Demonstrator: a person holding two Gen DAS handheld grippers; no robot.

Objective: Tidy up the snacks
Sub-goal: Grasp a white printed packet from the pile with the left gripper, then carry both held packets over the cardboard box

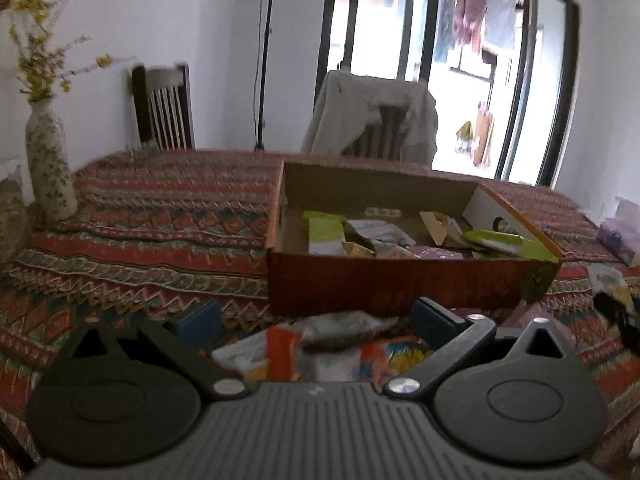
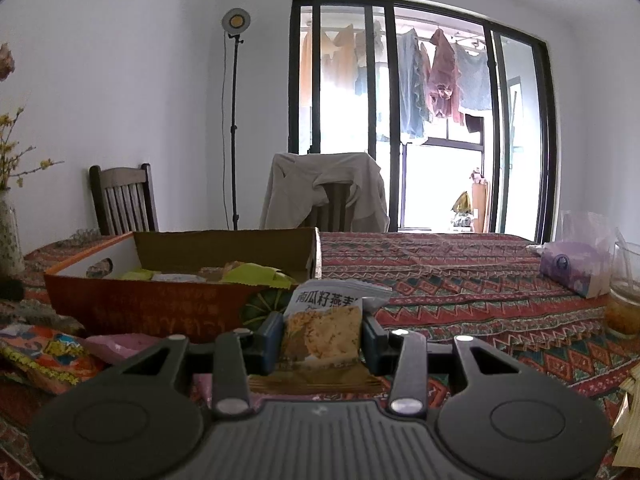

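Observation:
An open orange cardboard box (image 1: pixel 400 284) holds several snack packets, green (image 1: pixel 326 232) and white among them; it also shows in the right wrist view (image 2: pixel 152 308). My left gripper (image 1: pixel 316 320) is open, low over loose packets (image 1: pixel 344 330) on the patterned tablecloth just in front of the box. My right gripper (image 2: pixel 322 336) is shut on a white oat-crisp packet (image 2: pixel 320 328) with Chinese print, held upright to the right of the box's near corner. That packet and the right gripper's tip (image 1: pixel 612 308) show at the left wrist view's right edge.
Loose colourful packets (image 2: pixel 44 352) lie left of the right gripper. A flower vase (image 1: pixel 50 168) stands at the table's left. A purple tissue pack (image 2: pixel 576 268) and a glass (image 2: pixel 624 300) stand at the right. Two chairs (image 2: pixel 124 200) stand behind the table.

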